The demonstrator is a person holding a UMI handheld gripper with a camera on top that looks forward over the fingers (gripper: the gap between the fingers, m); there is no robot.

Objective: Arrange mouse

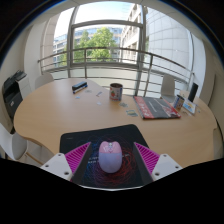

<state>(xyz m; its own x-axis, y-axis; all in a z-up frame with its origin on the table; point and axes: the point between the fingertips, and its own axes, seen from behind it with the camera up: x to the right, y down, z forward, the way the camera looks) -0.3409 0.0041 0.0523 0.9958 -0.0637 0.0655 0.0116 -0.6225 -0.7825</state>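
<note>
A pale pink-white mouse (110,154) lies on a black mouse mat with a red pattern (86,139) at the near edge of a round wooden table (60,110). My gripper (111,160) is open. The mouse stands between the two pink finger pads (76,161), with a gap on each side. It rests on the mat, pointing away from me.
Beyond the mat, a dark cup (116,91) stands mid-table. A black object (79,87) lies at the far left and a patterned book or mat (155,106) at the right. Chairs stand at the left (12,95) and far right (170,88). A railing and windows are behind.
</note>
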